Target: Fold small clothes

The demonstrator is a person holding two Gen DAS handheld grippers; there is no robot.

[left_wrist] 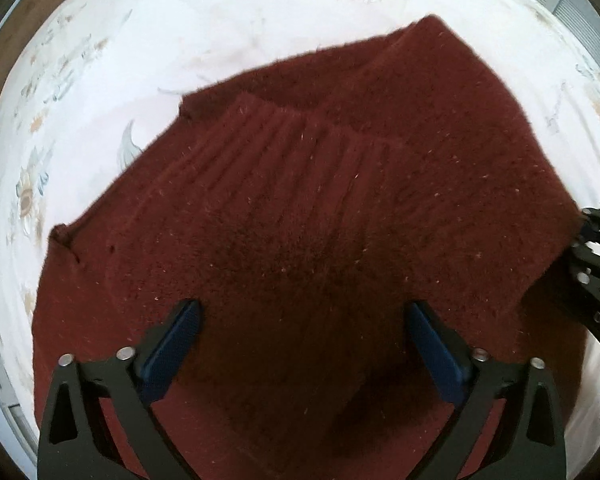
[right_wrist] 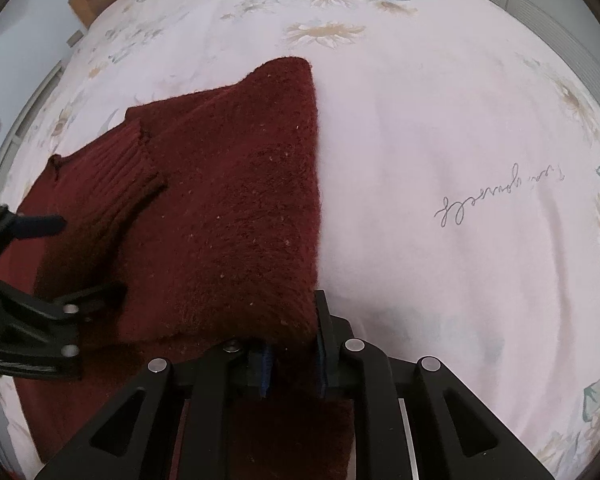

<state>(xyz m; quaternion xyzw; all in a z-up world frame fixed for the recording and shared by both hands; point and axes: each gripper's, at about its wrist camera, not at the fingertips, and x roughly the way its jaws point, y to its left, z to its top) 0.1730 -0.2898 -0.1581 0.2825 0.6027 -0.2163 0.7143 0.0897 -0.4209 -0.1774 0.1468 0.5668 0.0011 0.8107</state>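
A dark red knitted sweater lies partly folded on a white flowered bedsheet. A ribbed cuff rests across its middle. My left gripper points down over the sweater, jaws wide open, blue pads apart with only fabric below them. In the right wrist view the sweater runs from the top middle down to my right gripper, which is shut on its near right edge, fabric pinched between the pads. The ribbed cuff lies at the left, near the left gripper. The right gripper shows at the sweater's right corner.
The bedsheet spreads wide to the right of the sweater, with a line of printed script on it. A brown wooden piece shows beyond the bed's far left edge. Pale walls or panels ring the bed.
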